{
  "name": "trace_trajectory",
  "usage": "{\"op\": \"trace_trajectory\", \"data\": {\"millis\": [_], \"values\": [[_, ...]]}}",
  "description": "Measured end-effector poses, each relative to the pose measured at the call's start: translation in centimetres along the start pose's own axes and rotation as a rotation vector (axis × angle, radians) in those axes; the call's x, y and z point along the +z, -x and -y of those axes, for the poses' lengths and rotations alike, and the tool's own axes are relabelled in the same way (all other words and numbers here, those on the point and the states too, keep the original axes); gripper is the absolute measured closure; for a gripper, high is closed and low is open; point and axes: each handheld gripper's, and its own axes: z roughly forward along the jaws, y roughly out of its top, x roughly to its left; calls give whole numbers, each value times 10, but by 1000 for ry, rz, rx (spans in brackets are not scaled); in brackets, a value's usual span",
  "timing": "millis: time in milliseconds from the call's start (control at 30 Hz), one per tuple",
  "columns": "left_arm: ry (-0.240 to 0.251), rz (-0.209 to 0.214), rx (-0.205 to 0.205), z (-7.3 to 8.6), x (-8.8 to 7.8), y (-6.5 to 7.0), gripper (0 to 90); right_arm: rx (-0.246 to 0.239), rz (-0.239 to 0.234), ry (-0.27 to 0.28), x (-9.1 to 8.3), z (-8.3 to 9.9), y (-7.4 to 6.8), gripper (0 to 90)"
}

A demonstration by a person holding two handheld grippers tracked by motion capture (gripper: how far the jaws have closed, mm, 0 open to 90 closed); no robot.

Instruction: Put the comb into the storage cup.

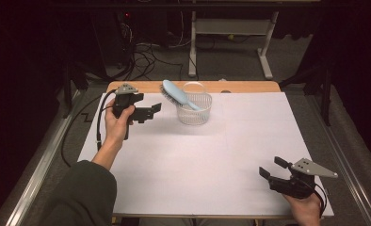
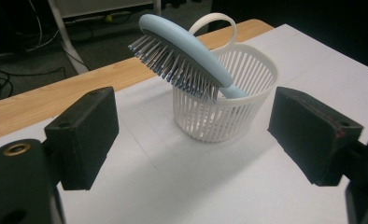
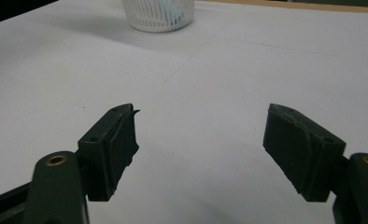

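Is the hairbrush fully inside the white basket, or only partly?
Only partly. The hairbrush leans with its handle down inside the basket, while the bristled head sticks out over the rim.

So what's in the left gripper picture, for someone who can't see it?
A light blue plastic hairbrush leans handle-down in a small white slatted plastic basket on a white table cover. The left gripper faces it, its two black jaws wide open and empty.

The left gripper (image 2: 194, 135) has its two black jaws wide apart, with nothing between them. Past them a white basket (image 2: 222, 114) stands near the table's wooden edge (image 2: 56, 100). A blue hairbrush (image 2: 184, 53) leans in it, bristles down.
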Motion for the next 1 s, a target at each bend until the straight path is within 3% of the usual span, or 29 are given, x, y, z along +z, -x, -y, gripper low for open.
{"op": "trace_trajectory", "data": {"millis": [1000], "values": [[15, -5, -1, 11, -15, -1, 169, 3, 3, 8, -1, 0, 1, 264]]}}
